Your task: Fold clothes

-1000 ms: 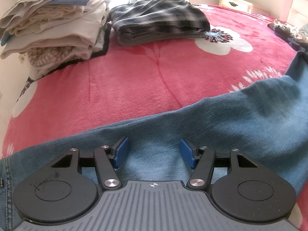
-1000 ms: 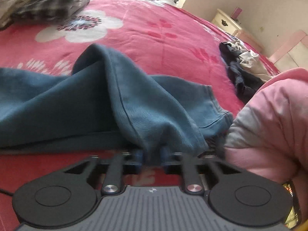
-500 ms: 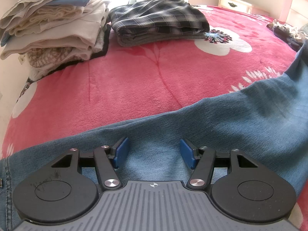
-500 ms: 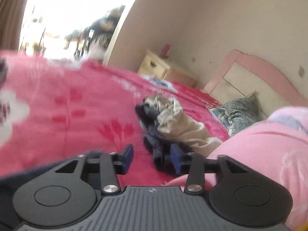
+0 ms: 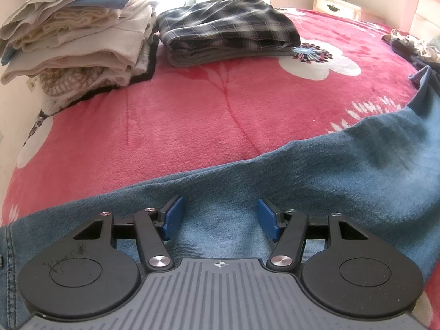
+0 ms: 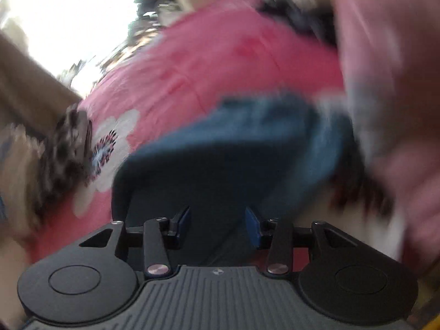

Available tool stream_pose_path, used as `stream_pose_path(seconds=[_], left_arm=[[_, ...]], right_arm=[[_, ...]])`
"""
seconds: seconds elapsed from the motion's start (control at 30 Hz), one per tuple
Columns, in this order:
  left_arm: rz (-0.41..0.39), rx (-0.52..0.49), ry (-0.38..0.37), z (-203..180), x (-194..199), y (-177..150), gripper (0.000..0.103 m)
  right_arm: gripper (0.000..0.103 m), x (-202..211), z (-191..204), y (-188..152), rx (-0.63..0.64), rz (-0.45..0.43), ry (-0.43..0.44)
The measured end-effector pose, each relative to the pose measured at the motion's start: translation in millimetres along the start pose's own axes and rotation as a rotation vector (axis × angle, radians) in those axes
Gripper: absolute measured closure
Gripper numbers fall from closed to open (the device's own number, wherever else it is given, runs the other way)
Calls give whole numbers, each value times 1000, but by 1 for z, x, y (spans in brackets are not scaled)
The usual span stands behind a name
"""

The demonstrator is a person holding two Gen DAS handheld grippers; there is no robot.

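- Left gripper (image 5: 218,218) hovers low over blue jeans (image 5: 316,181), jaws spread, blue pads clear of the denim, nothing pinched.
- Jeans lie flat across the near part of the red floral blanket (image 5: 192,110), running from near left to the right edge.
- Far left: tall stack of folded pale clothes (image 5: 77,35); just right of it, a folded plaid garment (image 5: 228,35).
- Far right: loose crumpled clothes (image 5: 409,46) on the blanket; beyond, a cream nightstand (image 5: 334,7).
- Right gripper (image 6: 217,228) view is heavily blurred and tilted; jaws part-way apart and closing, dark blue denim lies between the pads, contact cannot be told.
- A pink sleeve (image 6: 390,68) fills the right side of the right wrist view.
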State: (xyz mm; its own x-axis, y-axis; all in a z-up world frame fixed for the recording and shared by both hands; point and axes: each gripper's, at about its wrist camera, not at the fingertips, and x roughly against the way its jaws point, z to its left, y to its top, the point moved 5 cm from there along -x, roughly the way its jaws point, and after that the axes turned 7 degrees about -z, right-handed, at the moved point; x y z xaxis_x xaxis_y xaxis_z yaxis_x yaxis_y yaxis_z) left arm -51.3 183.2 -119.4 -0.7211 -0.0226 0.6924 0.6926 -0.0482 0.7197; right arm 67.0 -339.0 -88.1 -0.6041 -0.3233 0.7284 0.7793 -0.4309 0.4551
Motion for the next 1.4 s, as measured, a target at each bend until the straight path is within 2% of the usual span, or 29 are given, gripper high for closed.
stream_pose_path(seconds=[0.1,0.23,0.43,0.5,0.57,0.6,0.67,0.7,0.87,1.03,1.17,1.27,1.4], left_arm=[[1,0,-1,0,0,0,43],[-3,1,0,0,0,0,43],[-9,2,2,0,0,0,43],[-11,0,0,0,0,0,43],[-14,1,0,0,0,0,43],[-16,1,0,0,0,-1,43],[-21,3,1,0,0,-1,43],[-22,4,1,-1,0,-2,43],[-21,0,0,-1,0,-1,42],[-19,-2,0,-1,1,-1,43],[-15,-6,-4,-1,0,0,43],[-14,-9,-9,0,0,0,43],[-13,-10,-9,0,0,0,43]], right_arm=[[59,-9,-12,-5,-65,15,29],[64,-16,-20,-9,-138,16,23],[65,-31,-21,-8,-158,-34,34],[70,-33,-20,-9,-150,-52,26],[82,-36,-20,-9,-140,-71,12],[85,-36,-21,-10,-143,-78,10],[99,-35,-24,-11,-153,-95,9],[101,-34,-25,-12,-160,-105,10],[102,-18,-13,-11,-97,-181,-16],[102,19,-3,-7,-4,-242,-79],[103,29,5,-10,64,-242,-136],[103,28,-3,-14,69,-229,-165],[103,16,-2,-17,120,-225,-195]])
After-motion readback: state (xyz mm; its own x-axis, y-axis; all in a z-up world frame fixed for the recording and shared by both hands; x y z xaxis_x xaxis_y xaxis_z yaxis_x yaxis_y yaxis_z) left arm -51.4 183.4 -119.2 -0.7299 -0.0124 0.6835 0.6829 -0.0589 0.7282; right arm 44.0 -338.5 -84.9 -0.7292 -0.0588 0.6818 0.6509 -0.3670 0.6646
